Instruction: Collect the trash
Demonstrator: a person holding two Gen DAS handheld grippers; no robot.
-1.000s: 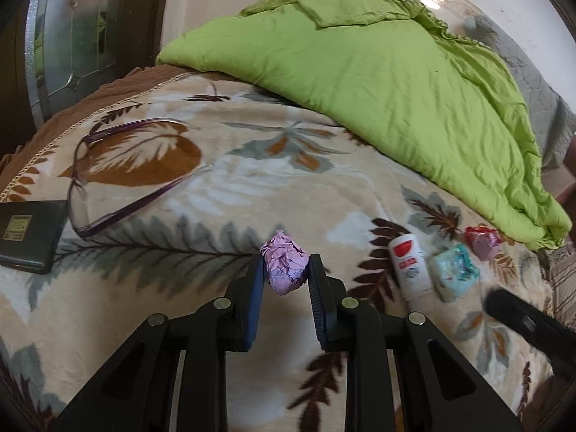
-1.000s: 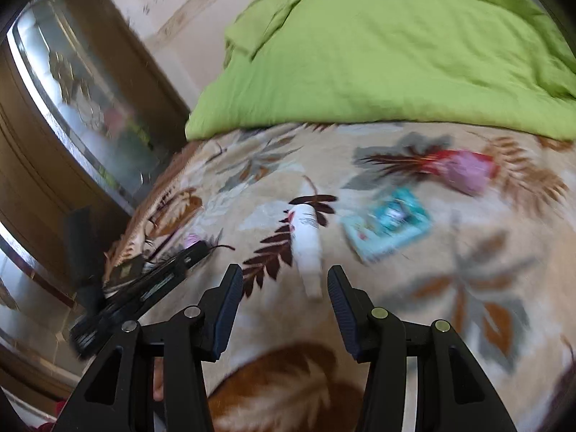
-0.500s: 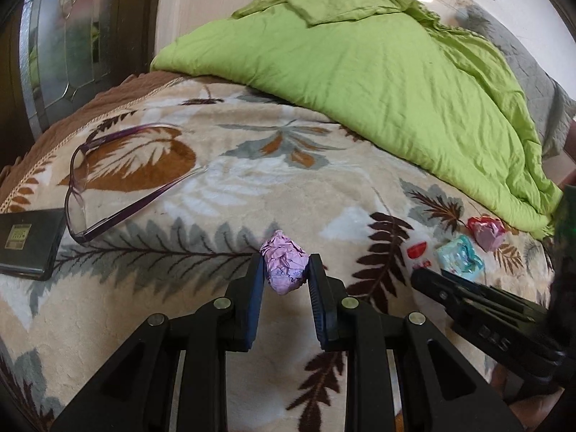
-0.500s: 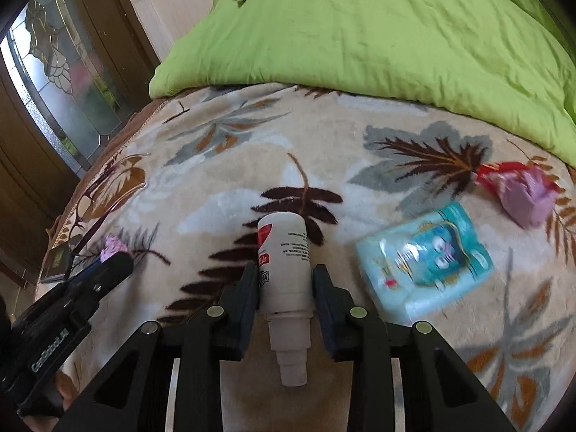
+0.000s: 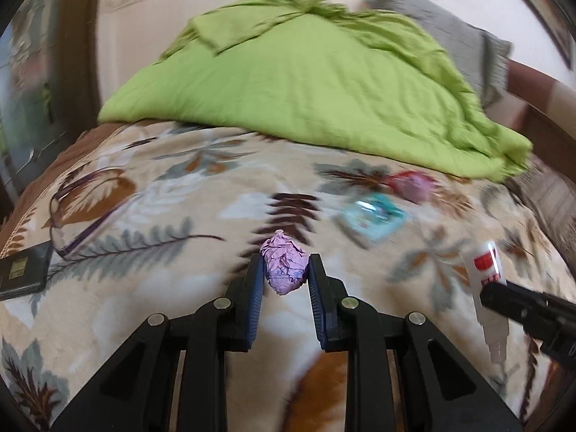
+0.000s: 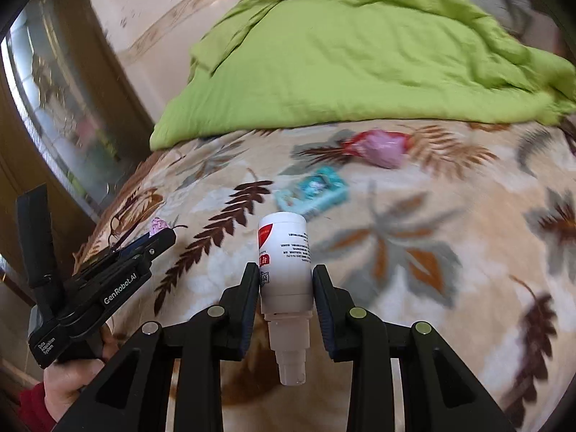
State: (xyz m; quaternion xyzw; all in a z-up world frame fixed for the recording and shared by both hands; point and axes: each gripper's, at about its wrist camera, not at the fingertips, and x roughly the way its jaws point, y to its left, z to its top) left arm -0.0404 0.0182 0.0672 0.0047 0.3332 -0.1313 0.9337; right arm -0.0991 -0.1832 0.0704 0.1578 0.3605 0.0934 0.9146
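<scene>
My right tongs [image 6: 286, 284] now squeeze the white bottle [image 6: 284, 255] and have lifted it off the bed [image 6: 450, 270]. My left tongs [image 5: 284, 280] still pinch the pink paper ball [image 5: 284, 266]. Two bits of trash are picked up. The teal packet [image 6: 313, 194] and red-pink wrapper [image 6: 378, 147] wait on the blanket.

The left gripper [image 5: 284, 277] is held low and pointed forward, its two fingers closed on a crumpled pink paper ball [image 5: 284, 268] pinched near the fingertips. The right gripper [image 6: 286, 284] is likewise pointed forward, its fingers clamped on the sides of a white bottle [image 6: 284, 262], whose nozzle is turned back toward the camera. The left gripper's handle is gripped by the person's hand [image 6: 68, 383], a red sleeve seen at the wrist.
</scene>
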